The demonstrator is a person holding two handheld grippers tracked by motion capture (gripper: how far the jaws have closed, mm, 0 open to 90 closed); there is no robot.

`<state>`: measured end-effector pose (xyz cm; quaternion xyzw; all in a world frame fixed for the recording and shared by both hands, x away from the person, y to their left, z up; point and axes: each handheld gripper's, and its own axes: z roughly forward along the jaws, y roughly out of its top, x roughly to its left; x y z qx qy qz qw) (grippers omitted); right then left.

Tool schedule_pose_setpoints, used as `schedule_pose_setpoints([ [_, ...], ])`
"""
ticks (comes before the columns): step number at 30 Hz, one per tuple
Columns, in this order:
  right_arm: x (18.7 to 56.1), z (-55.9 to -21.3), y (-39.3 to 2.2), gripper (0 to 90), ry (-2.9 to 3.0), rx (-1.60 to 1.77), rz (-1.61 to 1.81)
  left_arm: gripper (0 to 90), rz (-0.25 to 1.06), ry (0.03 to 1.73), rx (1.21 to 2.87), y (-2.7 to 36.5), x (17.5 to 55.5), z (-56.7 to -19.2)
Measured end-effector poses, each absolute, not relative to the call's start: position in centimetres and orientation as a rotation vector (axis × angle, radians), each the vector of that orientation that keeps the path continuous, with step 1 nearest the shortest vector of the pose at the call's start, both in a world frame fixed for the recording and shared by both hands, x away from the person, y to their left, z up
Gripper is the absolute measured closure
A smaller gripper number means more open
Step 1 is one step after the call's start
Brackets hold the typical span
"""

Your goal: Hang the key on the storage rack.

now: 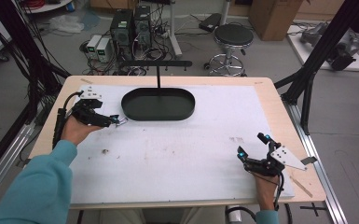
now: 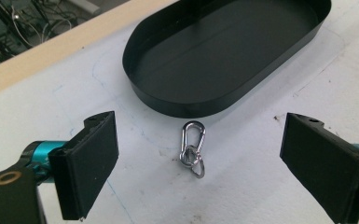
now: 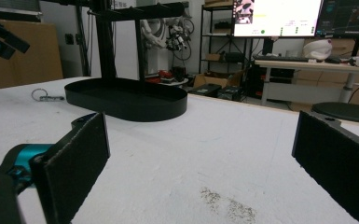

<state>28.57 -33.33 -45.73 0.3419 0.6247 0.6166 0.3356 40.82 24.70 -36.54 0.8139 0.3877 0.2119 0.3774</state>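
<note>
A small silver carabiner (image 2: pixel 193 142) with a key ring on it lies flat on the white mat, just in front of the black oval tray (image 2: pixel 168 100). My left gripper (image 2: pixel 201 120) hovers over it, open, with a pad well off to each side and neither touching it. In the high view the left gripper (image 1: pixel 112 119) is at the tray's (image 1: pixel 186 112) left end, with the carabiner (image 1: pixel 121 121) at its tips. My right gripper (image 1: pixel 251 145) rests near the table's front right, open and empty. In the right gripper view the right gripper (image 3: pixel 200 123) faces the tray (image 3: pixel 126 105) and the distant carabiner (image 3: pixel 46 96).
A black post with a crossbar (image 1: pixel 156 63) rises from behind the tray. The mat (image 1: pixel 177 149) covers most of the wooden table (image 1: pixel 284 116). A black frame strut (image 1: pixel 307 88) stands off the right edge. A stool (image 1: pixel 233 35) and computer boxes (image 1: pixel 130 25) are on the floor beyond.
</note>
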Motion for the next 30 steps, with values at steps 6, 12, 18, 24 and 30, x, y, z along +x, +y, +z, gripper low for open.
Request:
schedule_pose_setpoints([
  [6, 28.6, -45.7, -33.3, 3.3, 1.631, 0.895, 1.611, 11.8, 0.529, 1.027, 2.116, 24.6, 41.8, -37.4],
  [12, 28.6, -45.7, -33.3, 3.3, 1.631, 0.896, 1.61, 12.5, 0.514, 1.059, 2.157, 24.1, 42.4, -38.4],
  [18, 28.6, -45.7, -33.3, 3.3, 1.63, 0.894, 1.61, 14.4, 0.489, 1.104, 2.198, 23.9, 42.9, -39.3],
  [24, 28.6, -45.7, -33.3, 3.3, 1.63, 0.898, 1.611, 14.6, 0.458, 1.16, 2.221, 23.9, 43.4, -40.0],
  [30, 28.6, -45.7, -33.3, 3.3, 1.632, 0.899, 1.609, 18.4, 0.443, 1.185, 2.239, 23.9, 43.7, -40.5],
])
